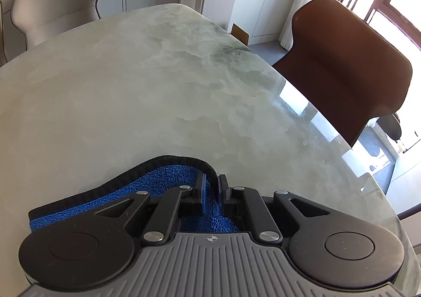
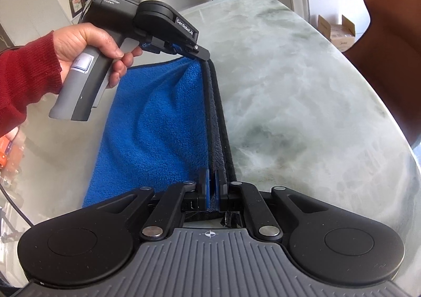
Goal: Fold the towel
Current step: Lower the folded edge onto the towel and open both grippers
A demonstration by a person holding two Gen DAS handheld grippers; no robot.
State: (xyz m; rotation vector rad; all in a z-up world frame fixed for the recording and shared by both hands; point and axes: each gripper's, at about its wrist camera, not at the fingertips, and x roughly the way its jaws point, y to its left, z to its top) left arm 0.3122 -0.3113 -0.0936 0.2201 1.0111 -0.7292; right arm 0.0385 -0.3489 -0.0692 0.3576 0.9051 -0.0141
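A blue towel (image 2: pixel 155 125) with a black hem lies on the marble table (image 2: pixel 302 102), one half folded over the other. My right gripper (image 2: pixel 212 186) is shut on the towel's near corner. My left gripper (image 2: pixel 202 56), held by a hand in a red sleeve, is shut on the far corner of the same edge. In the left wrist view the left gripper (image 1: pixel 211 191) pinches the towel (image 1: pixel 168 181), and the black hem curves around its fingers. The edge between the two grippers is stretched straight, just above the lower layer.
A brown chair (image 1: pixel 350 68) stands at the table's right side, also in the right wrist view (image 2: pixel 392 41). Beige chairs (image 1: pixel 58 4) stand at the far side. Cardboard boxes (image 2: pixel 336 31) sit on the floor beyond the table.
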